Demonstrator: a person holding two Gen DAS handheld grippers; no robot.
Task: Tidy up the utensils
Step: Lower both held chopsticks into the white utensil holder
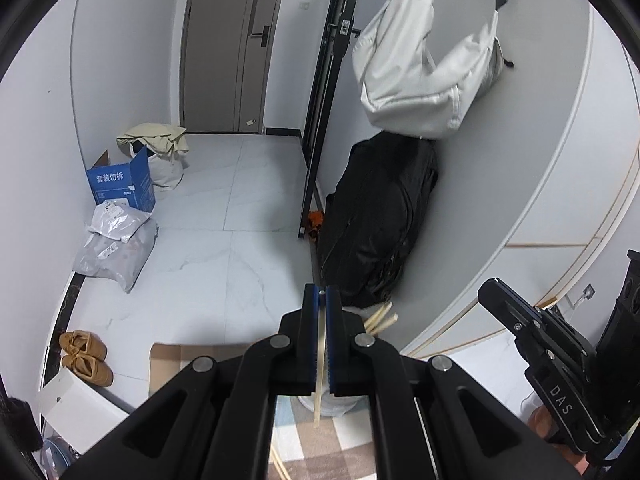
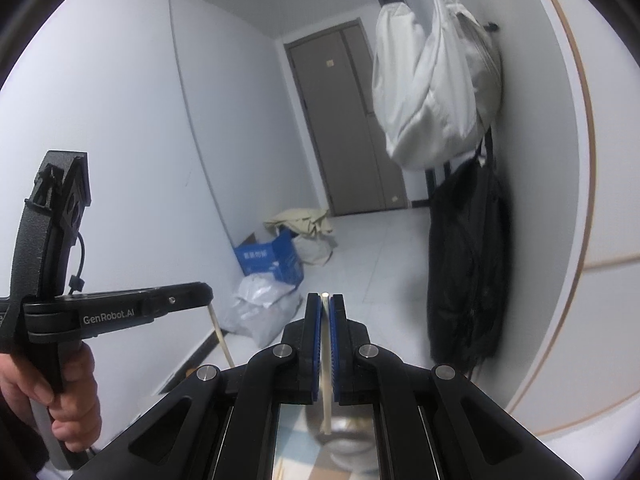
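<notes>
Left gripper (image 1: 321,294) closed on one chopstick (image 1: 319,380), blue pads pressing both sides; stick hangs down over checked cloth (image 1: 328,440). More chopsticks (image 1: 382,320) stand in pale holder (image 1: 340,402) just behind jaws. Right gripper (image 2: 325,300) closed on second chopstick (image 2: 326,380), lower end above metal cup (image 2: 344,434). Black bag (image 1: 380,220) against wall, white bag (image 1: 424,64) hanging above.

A home entryway; grey-brown entrance door with a black handle lock (image 1: 224,44); pale marble-tile floor (image 1: 224,240); tan shoes (image 1: 86,356); white cloth bag hanging on the wall (image 1: 428,64); blue cardboard box (image 1: 122,182).
</notes>
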